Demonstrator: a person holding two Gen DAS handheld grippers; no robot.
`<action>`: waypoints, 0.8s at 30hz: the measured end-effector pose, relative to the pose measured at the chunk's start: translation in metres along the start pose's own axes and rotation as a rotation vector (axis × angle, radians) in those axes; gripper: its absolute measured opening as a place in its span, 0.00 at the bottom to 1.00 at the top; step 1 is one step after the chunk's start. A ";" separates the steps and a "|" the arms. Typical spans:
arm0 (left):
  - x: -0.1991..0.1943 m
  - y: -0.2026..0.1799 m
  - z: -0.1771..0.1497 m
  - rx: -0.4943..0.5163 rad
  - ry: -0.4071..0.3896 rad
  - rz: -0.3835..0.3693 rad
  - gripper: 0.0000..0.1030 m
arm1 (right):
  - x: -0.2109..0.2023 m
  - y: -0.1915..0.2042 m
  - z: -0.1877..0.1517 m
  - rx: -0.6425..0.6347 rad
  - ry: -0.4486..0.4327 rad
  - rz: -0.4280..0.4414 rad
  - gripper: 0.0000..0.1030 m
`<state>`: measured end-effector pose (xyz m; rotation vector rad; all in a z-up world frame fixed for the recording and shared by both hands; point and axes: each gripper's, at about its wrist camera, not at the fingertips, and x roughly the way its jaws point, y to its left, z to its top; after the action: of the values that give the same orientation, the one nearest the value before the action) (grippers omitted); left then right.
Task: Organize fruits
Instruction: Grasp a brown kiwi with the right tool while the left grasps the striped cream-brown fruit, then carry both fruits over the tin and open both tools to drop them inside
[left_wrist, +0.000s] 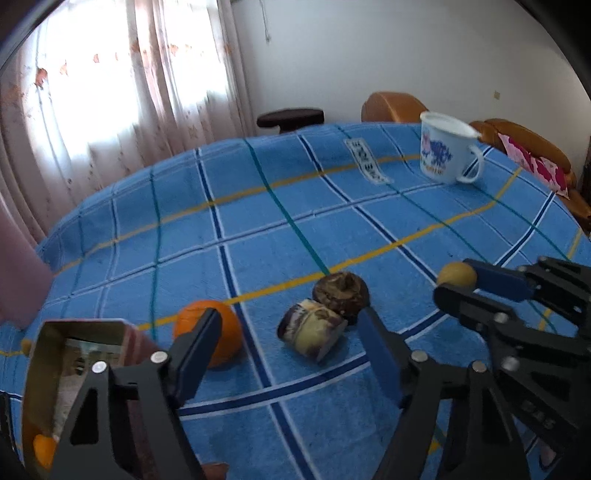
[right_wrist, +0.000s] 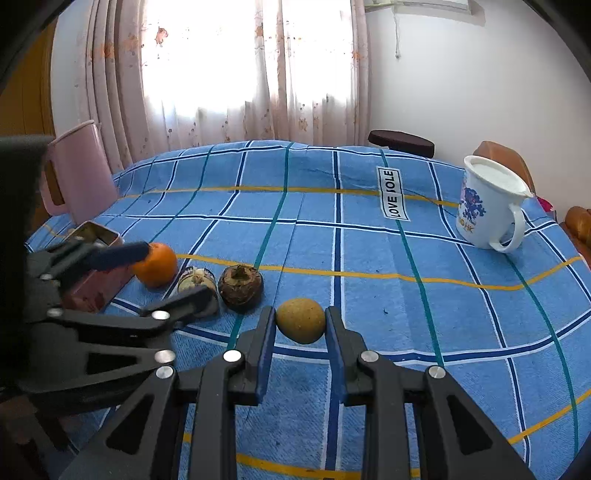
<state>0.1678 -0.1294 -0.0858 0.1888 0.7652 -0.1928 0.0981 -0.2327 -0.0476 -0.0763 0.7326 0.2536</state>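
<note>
Step in hand: carrying fruit to the tin (right_wrist: 98, 230). My right tongs (right_wrist: 301, 314) are clenched on the yellow fruit (right_wrist: 301, 325), one pad on each side. This fruit is the farthest from the tin in the row. I cannot tell whether it is lifted clear of the table (right_wrist: 369, 258) or resting on it.

My left tongs (left_wrist: 290, 321) are released, jaws wide and low over the row. One finger crosses the front of the orange (left_wrist: 231, 332), which lies just beside the tin. The other finger stands past the cut piece (left_wrist: 314, 332). No pad appears to press on anything.

Next move, as I judge it: bring the yellow fruit across to the tin and release it inside. Something orange (left_wrist: 44, 454) already lies in the tin, so room must be checked.

Obstructions: the orange, the cut piece and the brown fruit (left_wrist: 341, 291) lie touching or nearly so, in line between the yellow fruit and the tin. My left tongs also occupy that path. Pass above the row, or withdraw the left tongs first.

Beyond the tin: a pink jug (right_wrist: 81, 170) stands just behind it. A cloth label (right_wrist: 393, 194) lies far off, a white mug (right_wrist: 484, 206) farther to that side, well apart. A dark stool (right_wrist: 402, 142) stands past the table edge. None of these interferes.
</note>
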 end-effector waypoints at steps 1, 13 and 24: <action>0.002 -0.001 -0.001 0.008 -0.004 0.003 0.67 | 0.000 -0.001 0.000 0.004 -0.002 0.001 0.28; 0.001 0.004 -0.005 -0.033 0.012 -0.076 0.44 | -0.010 0.002 -0.002 -0.014 -0.049 0.011 0.28; -0.042 0.011 -0.024 -0.054 -0.128 -0.054 0.44 | -0.032 0.014 -0.005 -0.071 -0.160 0.002 0.27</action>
<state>0.1252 -0.1085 -0.0719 0.1036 0.6481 -0.2326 0.0680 -0.2267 -0.0294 -0.1212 0.5649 0.2845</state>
